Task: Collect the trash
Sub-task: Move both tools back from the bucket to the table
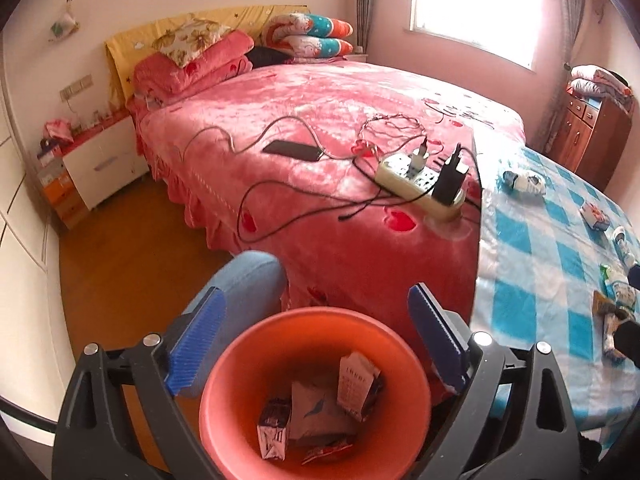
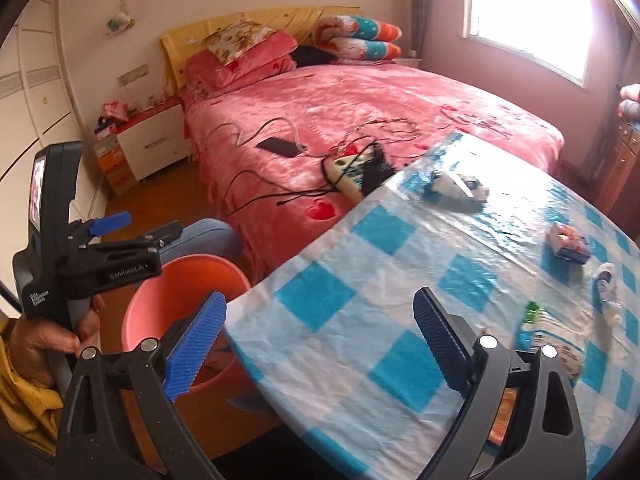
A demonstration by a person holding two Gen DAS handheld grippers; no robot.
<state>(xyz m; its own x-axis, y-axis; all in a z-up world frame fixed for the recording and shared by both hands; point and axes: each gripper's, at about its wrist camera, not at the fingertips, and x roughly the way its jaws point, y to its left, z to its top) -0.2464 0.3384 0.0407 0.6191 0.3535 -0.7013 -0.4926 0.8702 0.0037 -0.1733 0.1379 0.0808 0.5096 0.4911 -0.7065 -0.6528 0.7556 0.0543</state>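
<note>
Hovering with jaws apart and empty, left claw (image 1: 316, 344) above orange bin (image 1: 224, 364), right claw (image 2: 320, 344) beside bin over bench (image 2: 360, 264): risk, thin wrappers (image 2: 568, 240) slipping when pinched.

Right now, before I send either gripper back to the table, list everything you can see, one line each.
bin: one, orange-pink, on the floor between table and bed
wrappers in bin: about four, white, grey, red
table: one, blue-and-white check cloth, right of the bin
trash on table: several crumpled wrappers and small packs, far and right side
bed: one, pink cover
phone: one, black, on the bed
power strip: one, cream, bed edge, chargers plugged in
nightstand: one, white, left of the bed
left gripper: open, empty, above the bin
right gripper: open, empty, over the table edge
</note>
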